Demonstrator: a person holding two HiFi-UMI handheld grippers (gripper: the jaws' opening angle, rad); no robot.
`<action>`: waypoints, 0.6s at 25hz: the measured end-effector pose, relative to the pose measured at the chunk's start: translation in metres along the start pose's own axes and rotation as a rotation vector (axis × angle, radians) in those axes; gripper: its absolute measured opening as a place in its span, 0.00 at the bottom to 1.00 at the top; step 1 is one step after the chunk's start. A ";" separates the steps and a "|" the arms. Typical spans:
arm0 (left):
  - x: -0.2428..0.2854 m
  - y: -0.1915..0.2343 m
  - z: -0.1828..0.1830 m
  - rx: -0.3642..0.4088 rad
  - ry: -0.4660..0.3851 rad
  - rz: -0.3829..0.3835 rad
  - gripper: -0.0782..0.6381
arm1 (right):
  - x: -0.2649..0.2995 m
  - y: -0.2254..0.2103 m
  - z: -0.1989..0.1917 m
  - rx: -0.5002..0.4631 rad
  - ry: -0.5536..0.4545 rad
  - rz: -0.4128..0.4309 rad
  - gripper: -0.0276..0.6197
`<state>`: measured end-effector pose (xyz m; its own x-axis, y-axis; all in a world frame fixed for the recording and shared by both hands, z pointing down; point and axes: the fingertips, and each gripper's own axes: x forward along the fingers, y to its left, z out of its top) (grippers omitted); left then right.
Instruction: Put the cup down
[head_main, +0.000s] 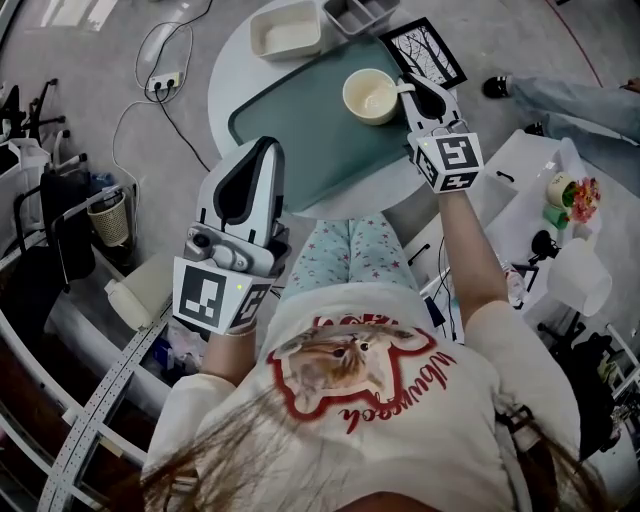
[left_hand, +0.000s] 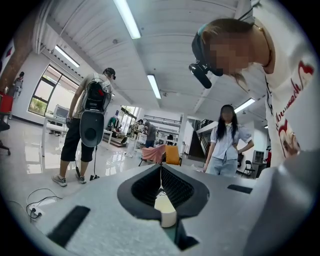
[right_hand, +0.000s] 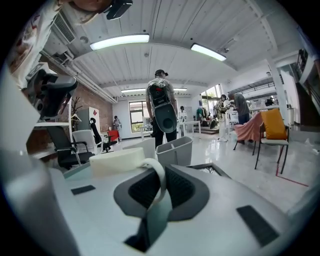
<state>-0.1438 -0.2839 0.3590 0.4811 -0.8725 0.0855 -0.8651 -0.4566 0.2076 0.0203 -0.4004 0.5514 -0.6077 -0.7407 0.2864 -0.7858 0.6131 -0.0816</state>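
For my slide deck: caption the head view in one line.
Right gripper holds the cream cup by its handle at the green tray; left gripper hangs shut near the round table.

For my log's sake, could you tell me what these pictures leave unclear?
1. Whether the cup rests on the tray or hangs just above it: the head view looks straight down, and in the right gripper view the right gripper hides its base.
2. The cream thing beyond the left gripper's shut jaws, left gripper view: only a sliver shows.
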 end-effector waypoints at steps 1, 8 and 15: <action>0.000 0.000 0.000 0.002 0.000 -0.002 0.13 | 0.000 0.000 0.000 -0.010 0.002 -0.003 0.11; 0.000 0.000 0.001 -0.004 -0.003 -0.008 0.13 | -0.005 -0.008 -0.012 -0.111 0.077 -0.042 0.11; -0.002 -0.003 0.003 0.009 -0.005 -0.020 0.13 | -0.013 -0.011 -0.025 -0.073 0.099 -0.065 0.11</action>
<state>-0.1426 -0.2818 0.3554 0.4975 -0.8641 0.0763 -0.8566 -0.4755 0.2004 0.0395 -0.3903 0.5721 -0.5385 -0.7509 0.3824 -0.8105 0.5857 0.0089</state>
